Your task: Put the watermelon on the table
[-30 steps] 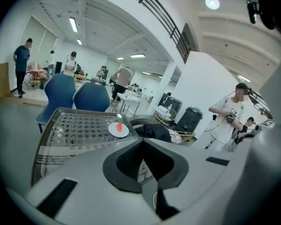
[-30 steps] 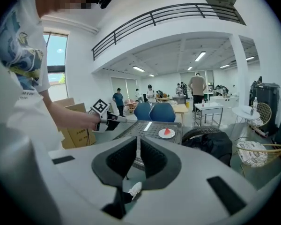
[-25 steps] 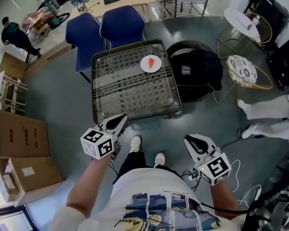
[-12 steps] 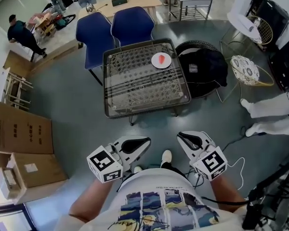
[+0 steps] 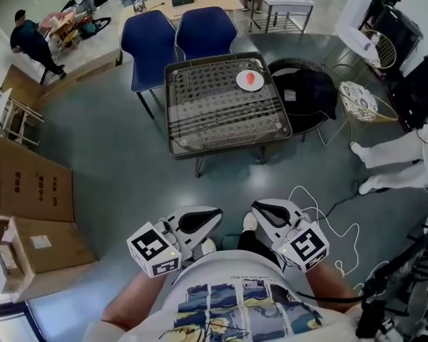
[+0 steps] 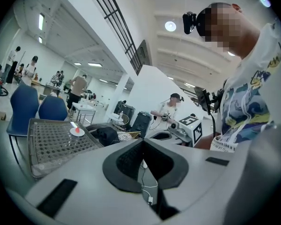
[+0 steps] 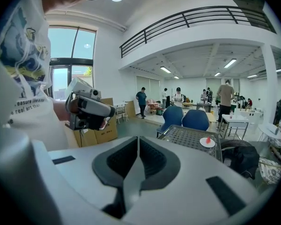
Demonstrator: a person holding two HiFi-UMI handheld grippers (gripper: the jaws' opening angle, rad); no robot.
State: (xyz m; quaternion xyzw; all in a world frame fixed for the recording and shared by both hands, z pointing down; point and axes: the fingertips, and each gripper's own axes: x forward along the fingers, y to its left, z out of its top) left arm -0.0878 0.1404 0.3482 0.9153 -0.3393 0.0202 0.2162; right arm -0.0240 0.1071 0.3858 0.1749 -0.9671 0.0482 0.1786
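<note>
A red watermelon slice (image 5: pixel 251 78) lies on a white plate (image 5: pixel 242 83) at the far right corner of the glass-topped wicker table (image 5: pixel 200 130). Both grippers are held close to my body, well short of the table. My left gripper (image 5: pixel 219 211) is shut and empty, and so is my right gripper (image 5: pixel 255 206); their tips point toward each other. In the left gripper view the shut tips of the left gripper (image 6: pixel 143 142) are empty, with the plate (image 6: pixel 76 132) far off at the left. The right gripper view shows the slice (image 7: pixel 207 139) distant beyond the right gripper's closed tips (image 7: pixel 138 139).
Two blue chairs (image 5: pixel 178 34) stand behind the table. A black round chair with dark cloth (image 5: pixel 304 91) is at its right. Cardboard boxes (image 5: pixel 25 184) sit at the left. A white cable (image 5: pixel 332 223) trails on the floor, and a person's white-clad legs (image 5: pixel 396 155) are at the right.
The table now lies farther off in the view. Both grippers have drawn back close to my body, and the left gripper has swung to point inward toward the right one.
</note>
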